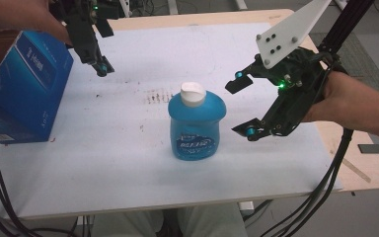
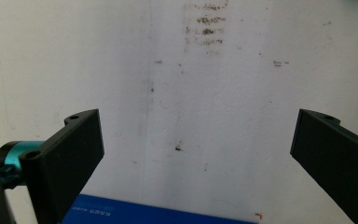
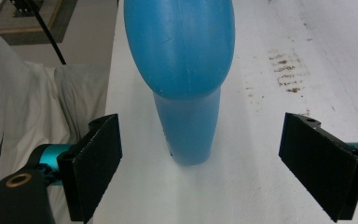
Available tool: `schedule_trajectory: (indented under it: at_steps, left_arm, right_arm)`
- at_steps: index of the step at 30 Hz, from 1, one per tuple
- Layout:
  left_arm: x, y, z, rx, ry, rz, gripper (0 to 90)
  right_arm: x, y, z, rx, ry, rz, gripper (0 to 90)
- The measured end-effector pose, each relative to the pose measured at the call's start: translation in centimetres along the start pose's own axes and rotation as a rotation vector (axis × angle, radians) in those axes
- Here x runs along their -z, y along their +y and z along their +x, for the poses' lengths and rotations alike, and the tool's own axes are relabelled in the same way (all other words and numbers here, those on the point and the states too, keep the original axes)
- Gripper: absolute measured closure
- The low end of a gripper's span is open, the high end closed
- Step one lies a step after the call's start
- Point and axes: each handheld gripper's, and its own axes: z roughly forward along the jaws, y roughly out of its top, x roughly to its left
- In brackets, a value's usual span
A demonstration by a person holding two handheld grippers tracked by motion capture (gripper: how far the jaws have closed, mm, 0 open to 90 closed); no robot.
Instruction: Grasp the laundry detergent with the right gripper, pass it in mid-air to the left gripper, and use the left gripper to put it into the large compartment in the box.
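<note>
Leftmost, at nine o'clock, a blue carton (image 1: 22,84) stands beside the left hand-held gripper (image 1: 101,66), jaws apart over bare counter (image 1: 128,168). Centrally stands the blue detergent bottle (image 1: 197,126), white cap (image 1: 193,93) up. At three o'clock the right hand-held gripper (image 1: 244,106) gapes, empty. Likely a grasp: centre the jaws on the body, below the bulge.

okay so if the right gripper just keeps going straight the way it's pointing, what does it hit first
Most likely the blue bottle. In the right gripper view it stands upright dead ahead, between the open jaws of the right gripper. In the high view nothing lies between them, though how far off it is remains hard to judge.
</note>
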Motion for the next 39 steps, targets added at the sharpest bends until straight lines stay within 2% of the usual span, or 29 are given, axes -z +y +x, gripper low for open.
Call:
schedule_trajectory:
  at_steps: [8, 21, 39]
  left_arm:
    - [0.0, -0.1, -0.1, 0.002, -0.002, 0.000, 2.4]
    - [-0.1, -0.1, 0.0, 0.005, -0.001, 0.001, 2.5]
    - [-0.2, -0.1, 0.1, 0.008, 0.000, 0.002, 2.4]
  right_arm:
    - [-0.6, -1.1, -0.2, -0.024, 0.002, -0.040, 12.1]
    - [-2.0, -1.7, -0.3, -0.029, 0.025, -0.063, 12.1]
    - [-4.5, -1.1, -0.8, -0.011, 0.059, -0.076, 12.1]
